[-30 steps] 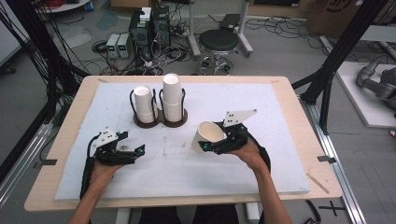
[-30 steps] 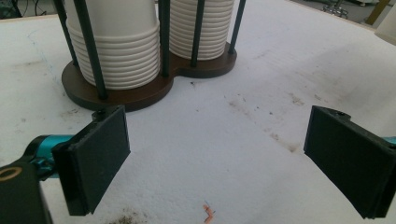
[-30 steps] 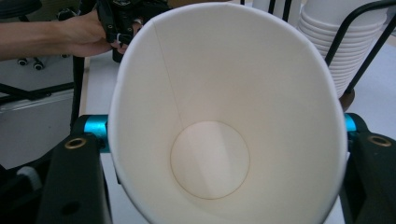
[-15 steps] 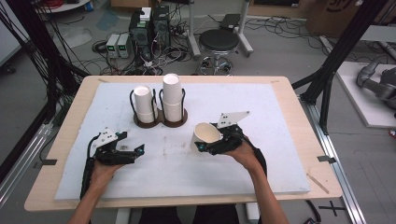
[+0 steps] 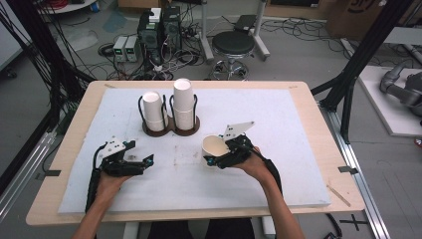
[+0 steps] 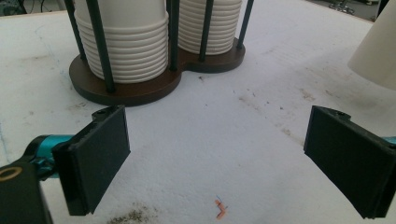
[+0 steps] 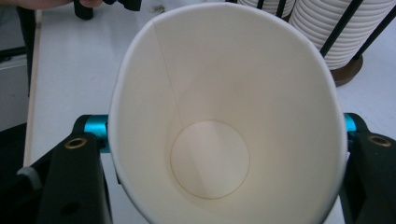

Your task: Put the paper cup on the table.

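Right gripper [image 5: 219, 158] holds a paper cup [image 5: 215, 147] tilted, fingers clamped on its sides, for carrying. Left gripper [image 5: 144, 163] rests on the worktop [image 5: 298, 149], fingers wide, empty.

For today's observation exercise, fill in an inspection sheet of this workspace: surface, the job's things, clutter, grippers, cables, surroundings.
Surface: wooden table under a white mat with faint dirty specks.
Job's things: paper cup tilted on its side, mouth open, empty inside; two stacks of cups upside down in a dark two-slot holder at the mat's far left.
Clutter: a small orange scrap on the mat near the left gripper.
Grippers: left gripper open, holding nothing, low over the mat; right gripper shut on the paper cup.
Cables: black cable along the left forearm; tangled leads on the floor.
Surroundings: round stool, electronics boxes, black frame posts.
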### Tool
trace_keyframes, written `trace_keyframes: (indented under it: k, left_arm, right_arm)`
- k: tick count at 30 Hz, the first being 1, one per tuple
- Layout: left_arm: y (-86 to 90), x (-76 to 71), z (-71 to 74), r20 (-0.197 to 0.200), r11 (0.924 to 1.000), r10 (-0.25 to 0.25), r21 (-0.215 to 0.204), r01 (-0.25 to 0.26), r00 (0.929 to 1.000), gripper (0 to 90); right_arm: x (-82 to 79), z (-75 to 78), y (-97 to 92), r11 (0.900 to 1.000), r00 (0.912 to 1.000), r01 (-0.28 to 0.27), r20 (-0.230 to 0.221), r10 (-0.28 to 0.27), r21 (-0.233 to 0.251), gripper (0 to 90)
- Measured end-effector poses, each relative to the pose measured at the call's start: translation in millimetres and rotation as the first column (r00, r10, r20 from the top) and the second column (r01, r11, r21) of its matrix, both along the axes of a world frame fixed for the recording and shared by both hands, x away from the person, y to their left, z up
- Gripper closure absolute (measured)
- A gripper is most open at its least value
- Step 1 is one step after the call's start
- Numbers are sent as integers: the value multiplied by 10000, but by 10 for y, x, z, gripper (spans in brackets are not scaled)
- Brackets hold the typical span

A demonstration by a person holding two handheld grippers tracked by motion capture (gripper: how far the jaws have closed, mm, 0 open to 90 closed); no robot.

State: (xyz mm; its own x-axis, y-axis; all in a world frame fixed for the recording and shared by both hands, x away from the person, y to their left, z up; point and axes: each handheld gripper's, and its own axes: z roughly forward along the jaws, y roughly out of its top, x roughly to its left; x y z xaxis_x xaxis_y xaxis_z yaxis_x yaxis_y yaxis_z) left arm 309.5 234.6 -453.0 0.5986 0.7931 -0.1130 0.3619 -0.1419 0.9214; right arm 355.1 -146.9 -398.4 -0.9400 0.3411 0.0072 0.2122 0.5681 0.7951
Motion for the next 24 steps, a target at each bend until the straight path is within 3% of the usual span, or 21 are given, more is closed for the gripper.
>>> trace_keyframes:
  k: [8, 13, 24]
  left_arm:
    - [-16, 0, -9, -22, 9999, -26, 128, 27, 10000, 69]
    - [-25, -3, -10, 12, 9998, -36, 216, 36, 10000, 69]
    - [-38, -8, -11, 92, 9994, -106, 339, 103, 9999, 69]
  right_arm:
    - [13, -79, 61, 9987, 9999, 8, -141, -15, -518, 310]
    - [2, -114, 105, 9955, 10000, -50, 17, 52, -941, 310]
    - [-9, -155, 146, 9922, 10000, -13, 9, 14, -1244, 310]
